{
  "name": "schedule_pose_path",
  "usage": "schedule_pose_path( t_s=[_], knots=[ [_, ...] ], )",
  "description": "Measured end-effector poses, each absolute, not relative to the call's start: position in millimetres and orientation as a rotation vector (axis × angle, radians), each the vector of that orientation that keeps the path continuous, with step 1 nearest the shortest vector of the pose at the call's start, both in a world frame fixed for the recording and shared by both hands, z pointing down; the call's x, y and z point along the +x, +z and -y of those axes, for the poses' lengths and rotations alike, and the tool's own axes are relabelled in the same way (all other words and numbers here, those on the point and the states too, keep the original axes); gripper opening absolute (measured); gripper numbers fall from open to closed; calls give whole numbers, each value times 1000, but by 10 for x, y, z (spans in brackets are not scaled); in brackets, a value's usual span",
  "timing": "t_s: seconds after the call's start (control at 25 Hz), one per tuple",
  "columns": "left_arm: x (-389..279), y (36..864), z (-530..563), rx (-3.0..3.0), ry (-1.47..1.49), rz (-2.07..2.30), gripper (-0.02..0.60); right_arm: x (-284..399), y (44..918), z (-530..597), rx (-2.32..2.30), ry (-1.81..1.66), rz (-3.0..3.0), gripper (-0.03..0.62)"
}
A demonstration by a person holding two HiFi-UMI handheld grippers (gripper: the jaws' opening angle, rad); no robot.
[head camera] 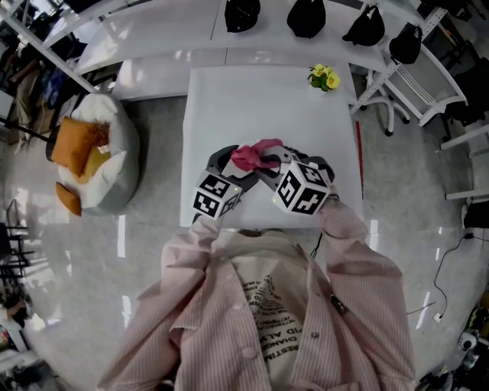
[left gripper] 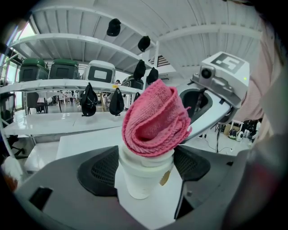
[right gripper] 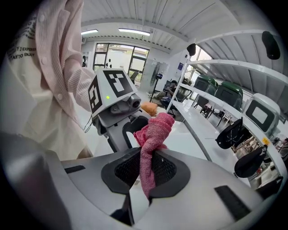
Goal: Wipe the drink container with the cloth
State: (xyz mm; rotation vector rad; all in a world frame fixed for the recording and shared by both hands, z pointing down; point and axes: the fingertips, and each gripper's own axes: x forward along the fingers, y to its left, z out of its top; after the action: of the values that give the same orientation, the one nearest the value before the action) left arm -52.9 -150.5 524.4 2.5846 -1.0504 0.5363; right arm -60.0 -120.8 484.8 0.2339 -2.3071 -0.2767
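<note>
A white drink container [left gripper: 143,176] stands between the jaws of my left gripper [left gripper: 144,167], which are shut on its sides just above the white table [head camera: 229,99]. A folded pink cloth [left gripper: 155,119] lies over the cup's top. My right gripper [right gripper: 145,170] is shut on a hanging tail of the pink cloth [right gripper: 150,141] and holds it against the cup. In the head view the left gripper [head camera: 223,162] and right gripper [head camera: 269,166] meet near the table's front edge under the cloth [head camera: 256,155], which hides the cup.
A small pot of yellow flowers [head camera: 323,77] stands at the table's far right corner. A white beanbag with orange cushions [head camera: 95,156] sits on the floor to the left. Shelves with black caps [head camera: 306,17] run behind the table.
</note>
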Motion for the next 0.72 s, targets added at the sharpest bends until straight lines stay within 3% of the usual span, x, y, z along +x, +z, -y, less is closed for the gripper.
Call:
schedule_pose_path(
  t_s=[0.72],
  knots=[
    [-527, 5234, 1510, 2585, 519, 1047, 374, -435, 4801, 1049, 206, -165, 2339, 40]
  ],
)
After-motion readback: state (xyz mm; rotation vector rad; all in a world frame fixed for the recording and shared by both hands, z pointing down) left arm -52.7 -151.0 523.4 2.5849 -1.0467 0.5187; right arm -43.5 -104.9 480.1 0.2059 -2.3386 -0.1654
